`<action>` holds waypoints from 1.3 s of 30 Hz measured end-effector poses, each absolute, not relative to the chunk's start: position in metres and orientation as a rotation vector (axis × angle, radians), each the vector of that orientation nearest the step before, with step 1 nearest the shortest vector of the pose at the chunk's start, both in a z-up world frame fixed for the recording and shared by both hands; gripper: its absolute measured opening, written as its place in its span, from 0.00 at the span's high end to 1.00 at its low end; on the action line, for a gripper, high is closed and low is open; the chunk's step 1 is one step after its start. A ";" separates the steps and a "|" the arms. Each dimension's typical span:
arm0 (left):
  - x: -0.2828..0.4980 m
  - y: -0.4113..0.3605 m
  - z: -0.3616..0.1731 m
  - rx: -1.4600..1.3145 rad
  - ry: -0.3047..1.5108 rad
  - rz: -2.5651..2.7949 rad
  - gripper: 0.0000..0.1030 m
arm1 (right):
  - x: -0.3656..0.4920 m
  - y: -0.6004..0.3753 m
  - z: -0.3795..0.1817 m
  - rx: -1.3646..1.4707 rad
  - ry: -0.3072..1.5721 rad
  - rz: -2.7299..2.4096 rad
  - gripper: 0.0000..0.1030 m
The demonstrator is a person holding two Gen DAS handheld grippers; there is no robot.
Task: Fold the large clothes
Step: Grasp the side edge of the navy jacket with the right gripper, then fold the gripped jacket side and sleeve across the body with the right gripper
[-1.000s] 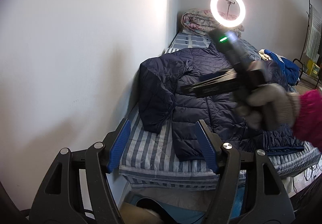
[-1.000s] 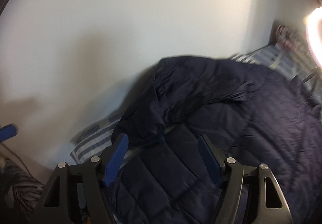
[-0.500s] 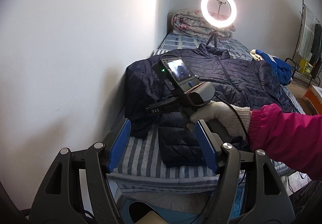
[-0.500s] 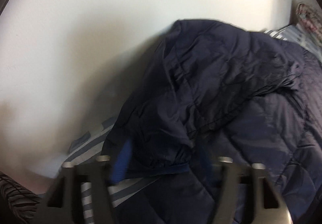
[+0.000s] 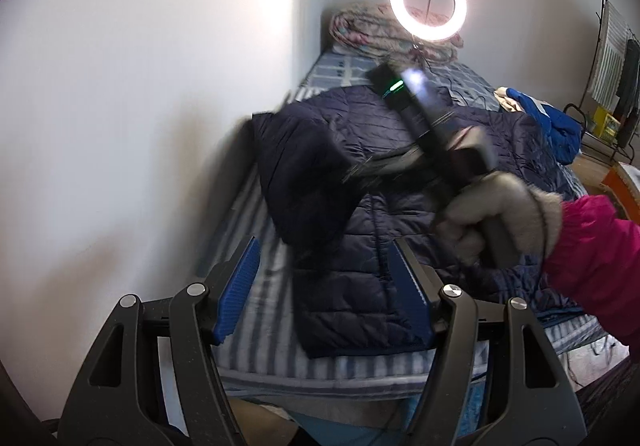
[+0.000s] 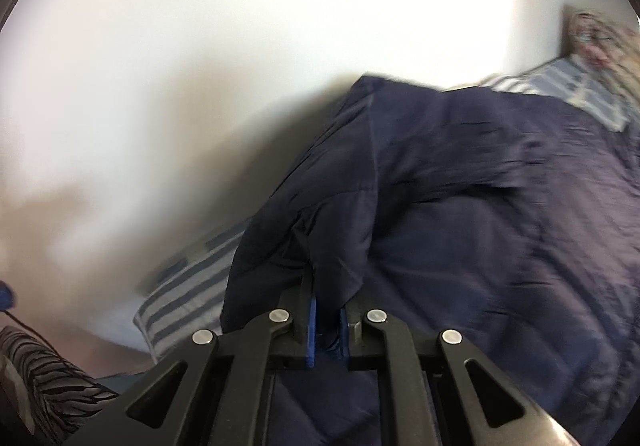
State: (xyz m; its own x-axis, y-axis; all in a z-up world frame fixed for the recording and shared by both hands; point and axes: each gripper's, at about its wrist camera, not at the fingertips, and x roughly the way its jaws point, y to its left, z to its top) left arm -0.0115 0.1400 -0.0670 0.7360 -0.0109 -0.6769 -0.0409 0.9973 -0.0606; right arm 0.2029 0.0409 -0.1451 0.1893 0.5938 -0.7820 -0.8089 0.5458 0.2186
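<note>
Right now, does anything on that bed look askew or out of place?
Yes. The dark navy quilted jacket lies spread on the striped mattress, but its wall-side sleeve is bunched and lifted, pinched by the right gripper. A blue garment sits crumpled at the far edge.

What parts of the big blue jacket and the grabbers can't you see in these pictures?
- Left wrist view: the right gripper is blurred, so its fingertips are unclear.
- Left wrist view: the gloved hand and sleeve cover part of the jacket.
- Right wrist view: the sleeve drapes over the closed fingers.
</note>
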 end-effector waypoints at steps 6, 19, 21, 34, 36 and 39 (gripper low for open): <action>0.030 0.126 -0.065 -0.111 0.802 -0.027 0.33 | 0.241 -0.034 -0.110 -0.247 0.931 0.872 0.95; 0.100 0.074 -0.077 -0.053 0.873 -0.112 0.33 | 0.349 -0.172 -0.121 -0.204 0.954 0.568 0.95; 0.111 0.071 -0.079 -0.054 0.876 -0.113 0.33 | 0.366 -0.193 -0.127 -0.197 0.960 0.534 0.95; 0.143 0.053 -0.096 0.050 0.870 -0.111 0.33 | 0.464 -0.289 -0.166 -0.115 0.998 0.299 0.95; 0.143 0.052 -0.094 0.063 0.859 -0.109 0.33 | 0.472 -0.299 -0.171 -0.084 1.010 0.273 0.95; 0.142 0.051 -0.092 0.055 0.854 -0.117 0.33 | 0.478 -0.308 -0.179 -0.025 1.039 0.273 0.82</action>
